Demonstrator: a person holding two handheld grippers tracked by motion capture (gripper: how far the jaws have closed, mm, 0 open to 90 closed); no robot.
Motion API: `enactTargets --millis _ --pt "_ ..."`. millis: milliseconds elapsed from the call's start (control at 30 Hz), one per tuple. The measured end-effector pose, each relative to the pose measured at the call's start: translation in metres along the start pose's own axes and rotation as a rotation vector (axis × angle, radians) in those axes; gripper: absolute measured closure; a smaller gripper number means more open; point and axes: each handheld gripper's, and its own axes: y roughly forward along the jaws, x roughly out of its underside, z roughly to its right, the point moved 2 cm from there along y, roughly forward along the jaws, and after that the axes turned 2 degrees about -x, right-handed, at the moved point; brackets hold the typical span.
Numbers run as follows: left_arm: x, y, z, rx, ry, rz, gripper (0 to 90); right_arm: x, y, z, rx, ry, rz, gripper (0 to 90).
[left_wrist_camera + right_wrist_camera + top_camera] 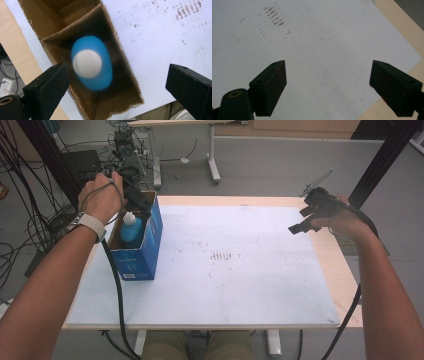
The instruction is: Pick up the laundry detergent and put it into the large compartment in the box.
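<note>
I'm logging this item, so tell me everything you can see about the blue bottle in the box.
The blue bottle looks like smooth plastic, with an oval body and a white round cap. It stands upright inside the open cardboard box, blue outside, at the table's left edge. The left gripper hovers above it, jaws open to either side, not touching. Its base is hidden.
</note>
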Motion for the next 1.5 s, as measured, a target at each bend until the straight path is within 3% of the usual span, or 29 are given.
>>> enactTargets --millis 100,367,467,700,1300,1500 --pt "0.000 -0.004 0.004 0.000 0.038 0.008 5.4 0.000 0.000 0.000 0.000 0.001 -0.001 14.2" --pt "-0.005 -0.012 0.024 0.012 0.204 0.011 5.7 0.000 -0.001 -0.001 -0.001 0.001 -0.002 14.2" --pt "-0.006 -0.015 0.028 0.027 0.223 0.019 5.7 -0.001 -0.002 -0.002 0.000 0.000 -0.004 14.2" --pt "-0.008 -0.021 0.037 0.046 0.312 0.033 5.8 -0.001 -0.004 -0.003 0.003 -0.001 -0.003 14.1" --pt "-0.010 -0.020 0.052 0.086 0.461 0.062 6.0 0.000 -0.002 -0.003 0.002 0.000 -0.002 14.0" --pt "-0.011 -0.019 0.061 0.111 0.556 0.076 6.0 0.001 0.000 -0.003 0.003 0.004 -0.003 14.0"
